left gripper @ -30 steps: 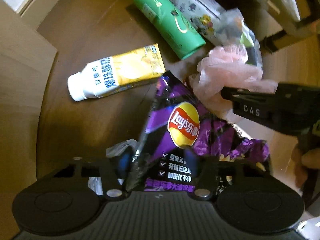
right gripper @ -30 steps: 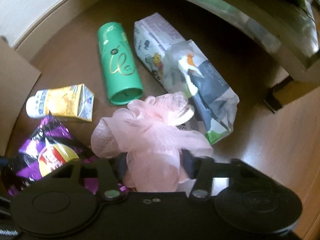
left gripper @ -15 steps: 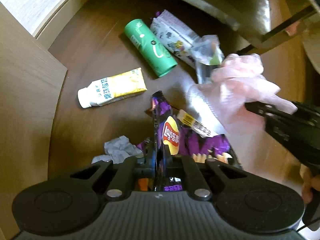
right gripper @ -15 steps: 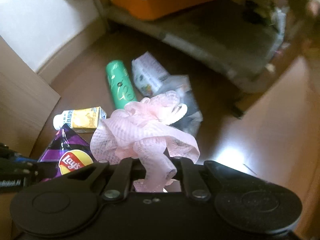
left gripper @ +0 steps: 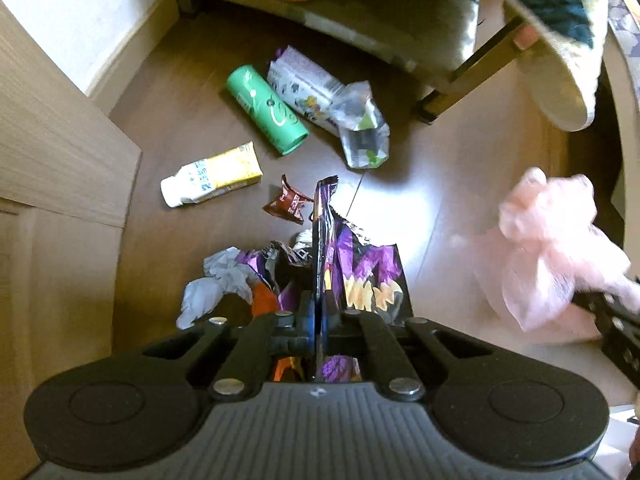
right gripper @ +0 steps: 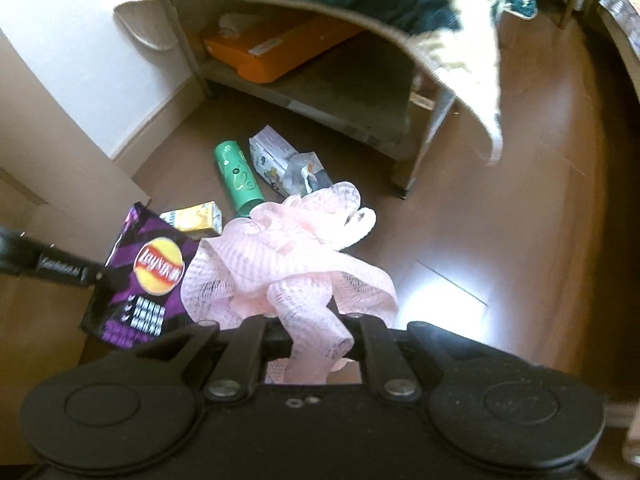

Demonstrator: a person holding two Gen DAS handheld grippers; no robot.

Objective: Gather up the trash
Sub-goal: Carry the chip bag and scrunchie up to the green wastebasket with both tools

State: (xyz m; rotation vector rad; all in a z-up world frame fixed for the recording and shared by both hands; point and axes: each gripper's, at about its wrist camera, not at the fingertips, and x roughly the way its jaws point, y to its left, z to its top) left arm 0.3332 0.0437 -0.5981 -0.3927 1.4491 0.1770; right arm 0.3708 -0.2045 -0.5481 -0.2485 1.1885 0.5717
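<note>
Two items are in hand: the left gripper [left gripper: 319, 318] has its jaws pressed together on the edge of a purple crisp bag [right gripper: 140, 276], held edge-on above the floor; the right gripper [right gripper: 310, 326] pinches a tail of a pink mesh puff [right gripper: 288, 252], likewise lifted clear. Beneath the crisp bag lie a second purple wrapper [left gripper: 360, 276], crumpled white paper [left gripper: 212, 284] and a small brown wrapper [left gripper: 288, 204]; something orange shows under them, identity uncertain. Farther out on the wooden floor [left gripper: 420, 208] rest a yellow drink carton [left gripper: 212, 180], a green cylinder [left gripper: 266, 110], a printed carton [left gripper: 304, 84] and a clear plastic bag [left gripper: 362, 128], the last three touching or nearly so, beside a low shelf unit [right gripper: 320, 92] holding an orange box [right gripper: 280, 48]. No bin or sack is visible in either view. Judgement: collection is at an early stage; two pieces lifted but not deposited; at least seven remain on the floor.
</note>
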